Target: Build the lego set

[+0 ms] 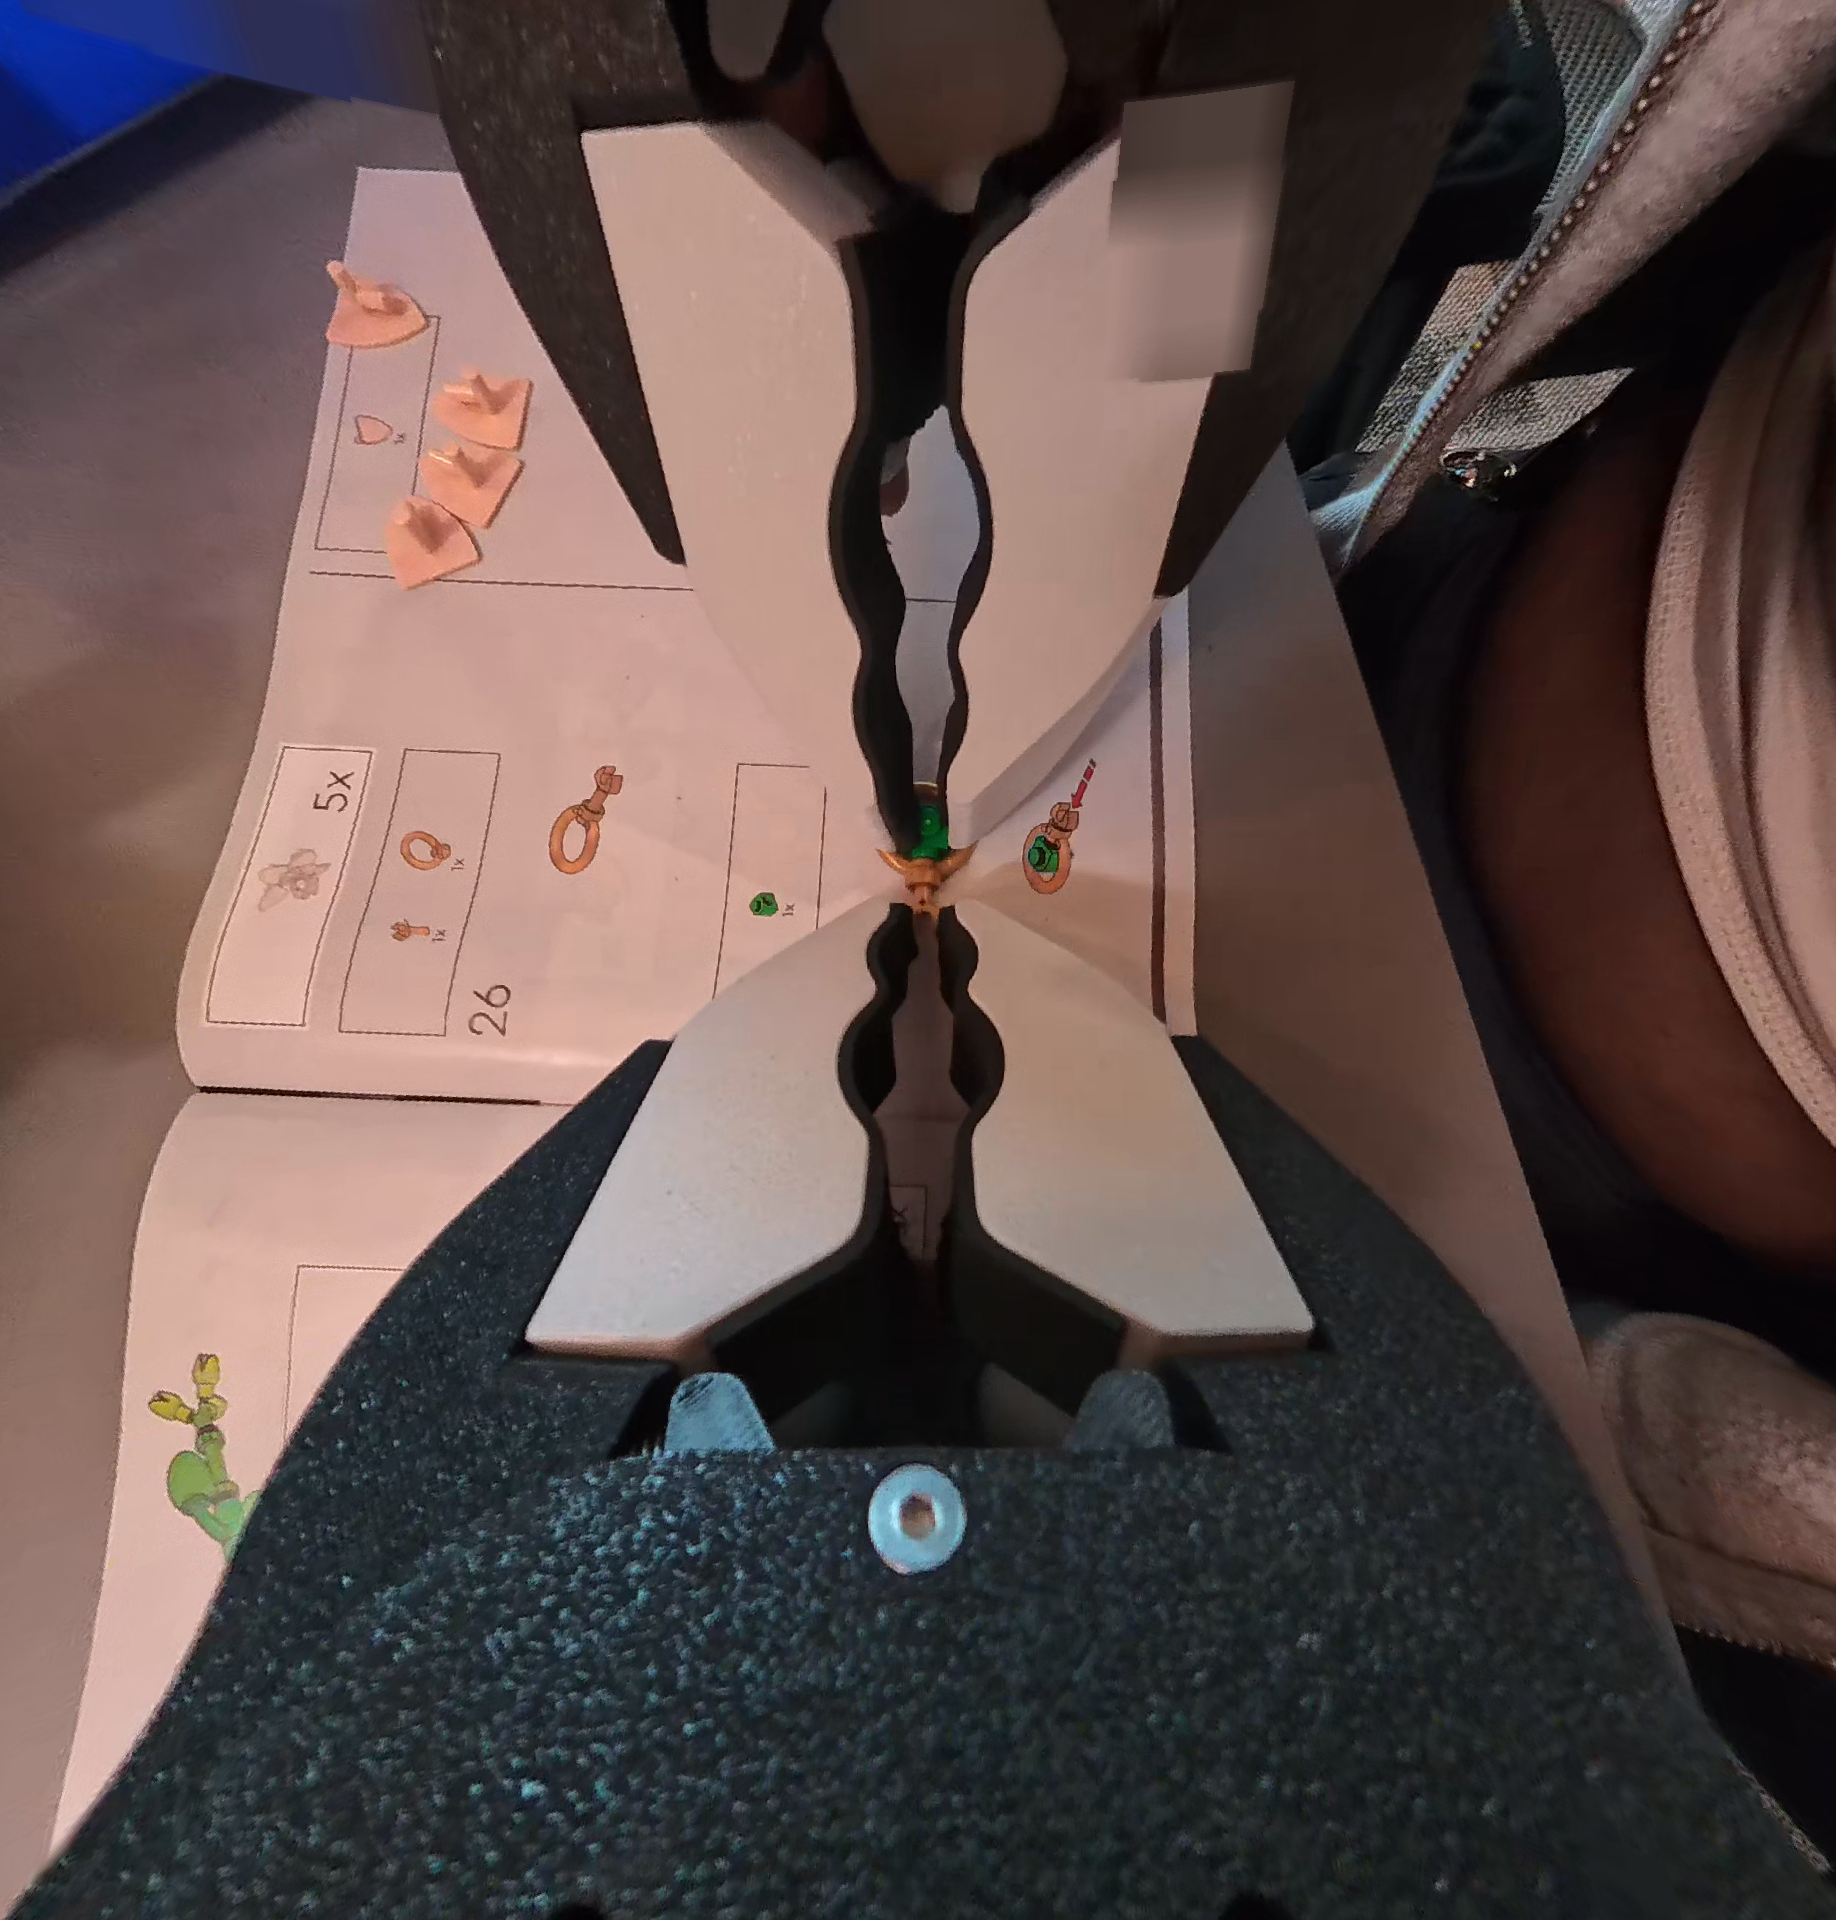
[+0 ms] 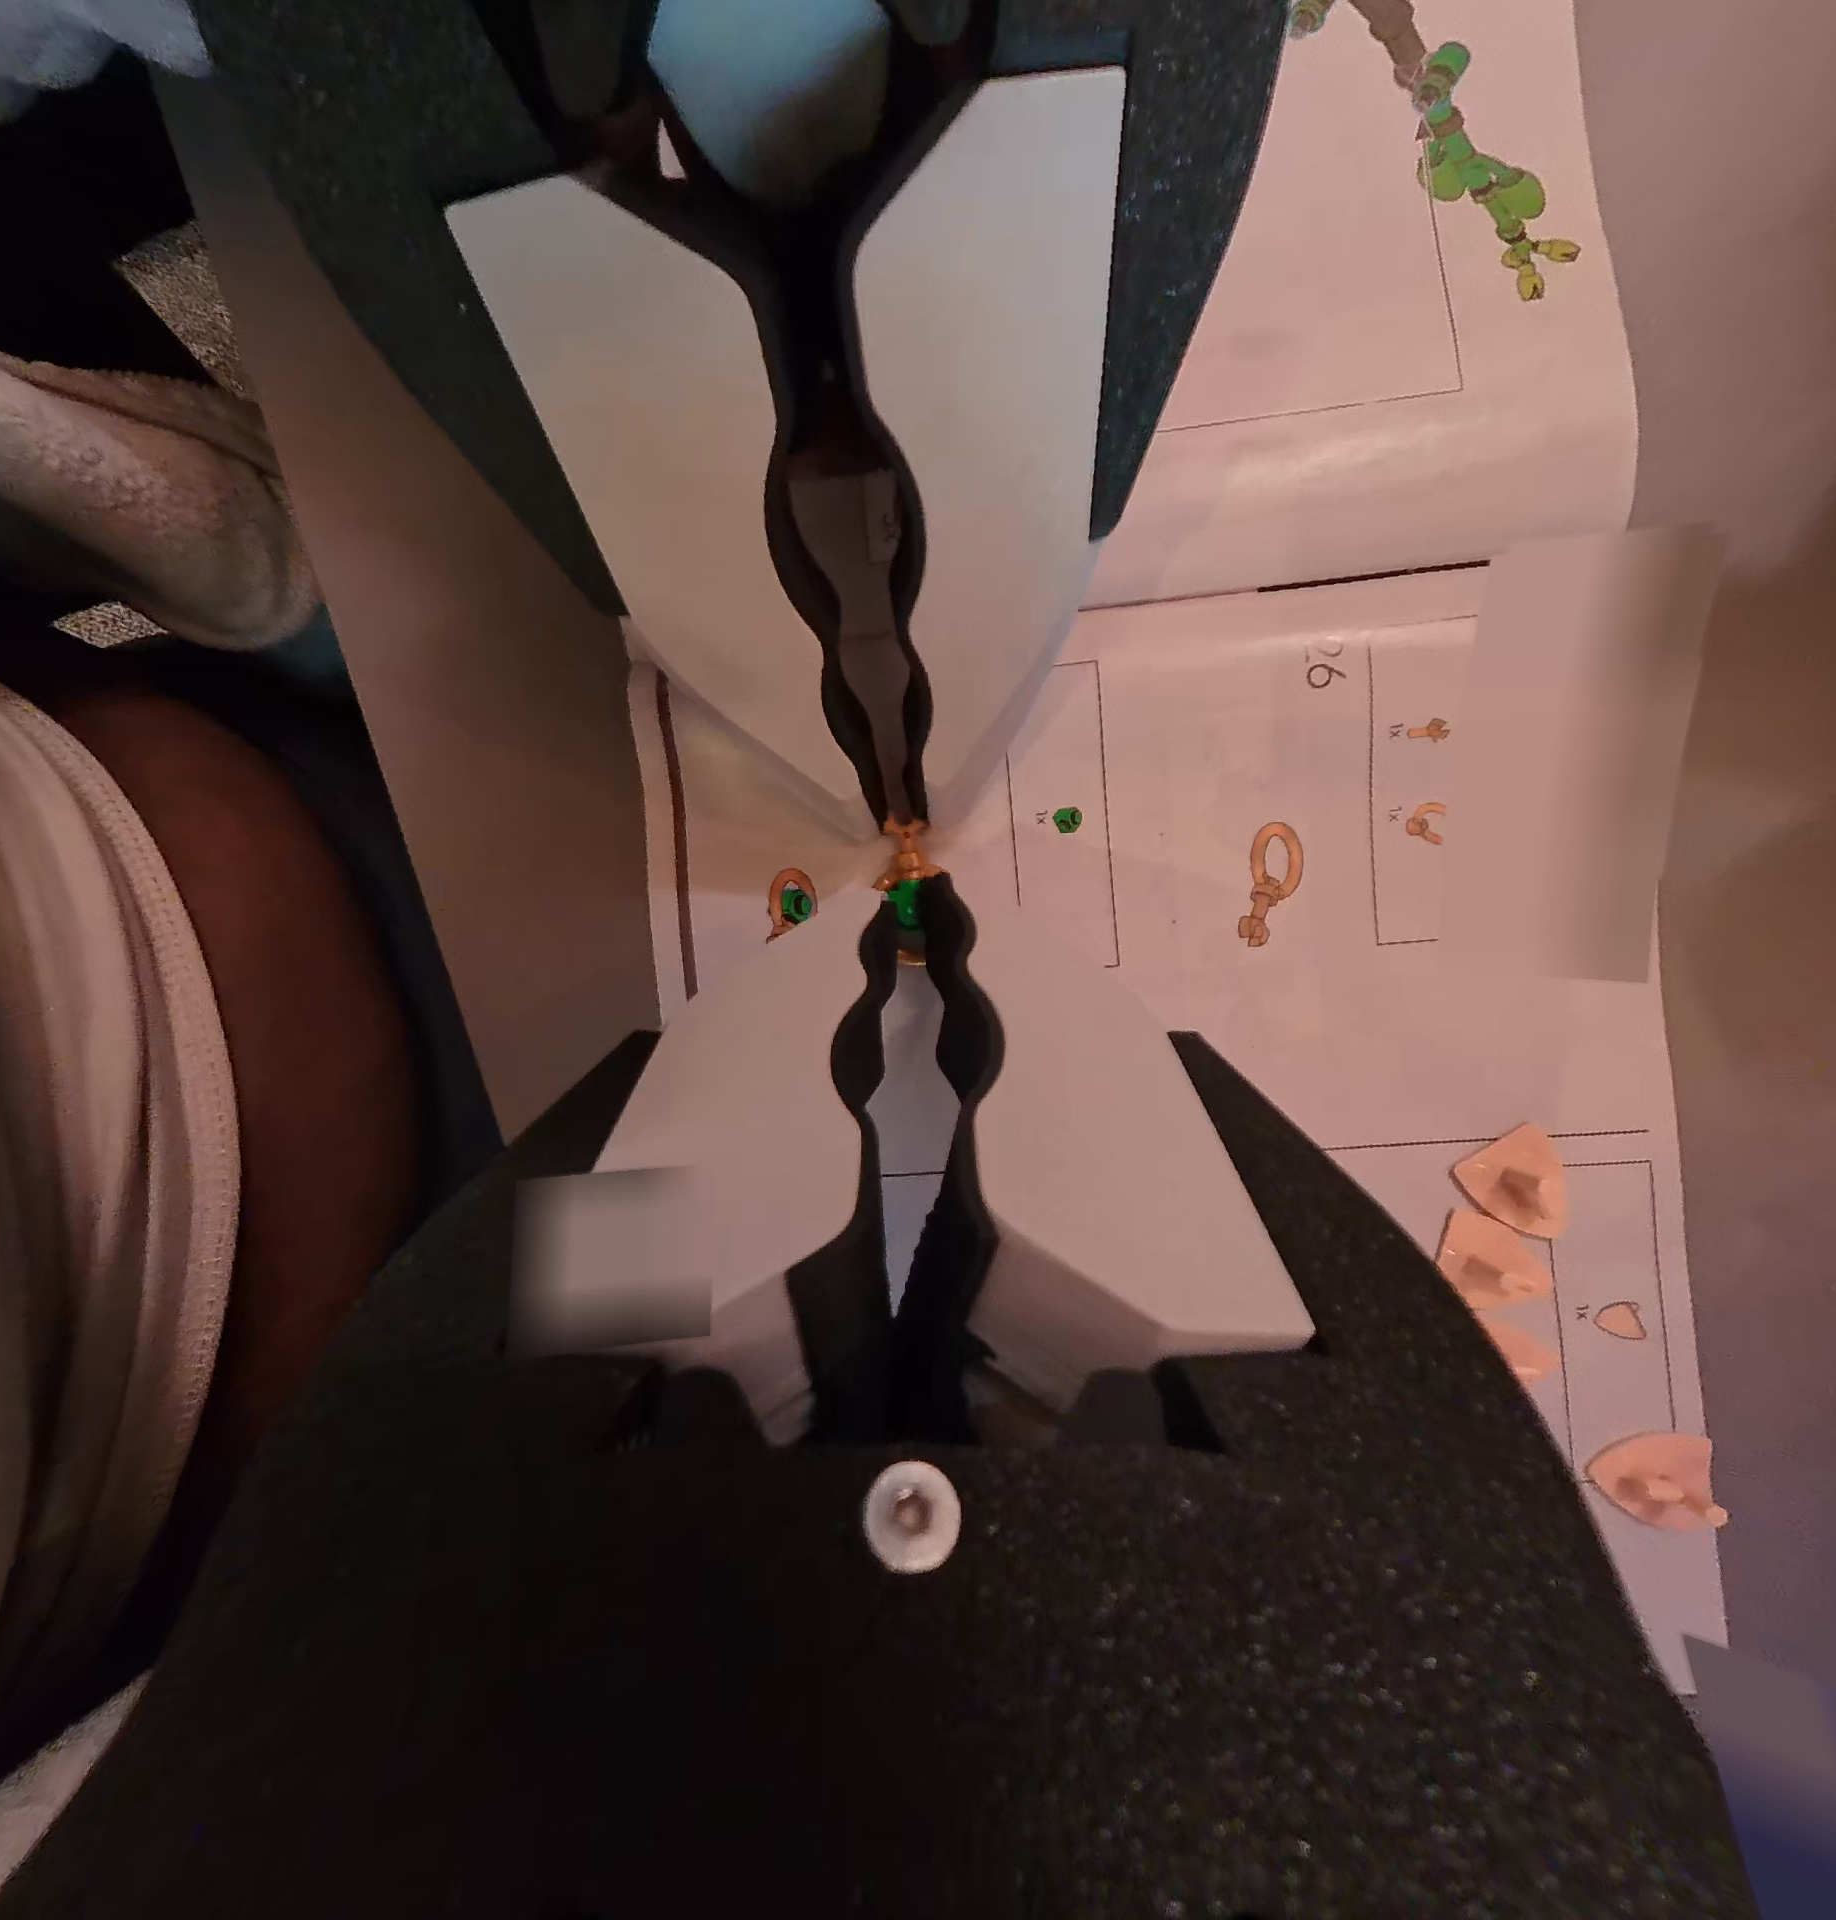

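Both grippers meet tip to tip above the open instruction booklet (image 1: 581, 675), holding one tiny assembly between them. My left gripper (image 1: 919, 920) is shut on the gold stem piece (image 1: 924, 891); the same piece shows in the right wrist view (image 2: 906, 847). My right gripper (image 2: 909, 920) is shut on the gold ring (image 2: 909, 961) with the green stud (image 2: 903, 899) in it. In the left wrist view the right gripper (image 1: 929, 821) comes down from the top with the green stud (image 1: 932, 831) at its tips. The left gripper (image 2: 901, 816) comes from the top of the right wrist view.
Several pink petal pieces (image 1: 467, 478) lie on the booklet's far left page; they also show at the lower right in the right wrist view (image 2: 1496, 1257). The booklet (image 2: 1257, 1039) lies on a grey table (image 1: 114, 727). A person's jacket (image 1: 1724, 727) is close on the right.
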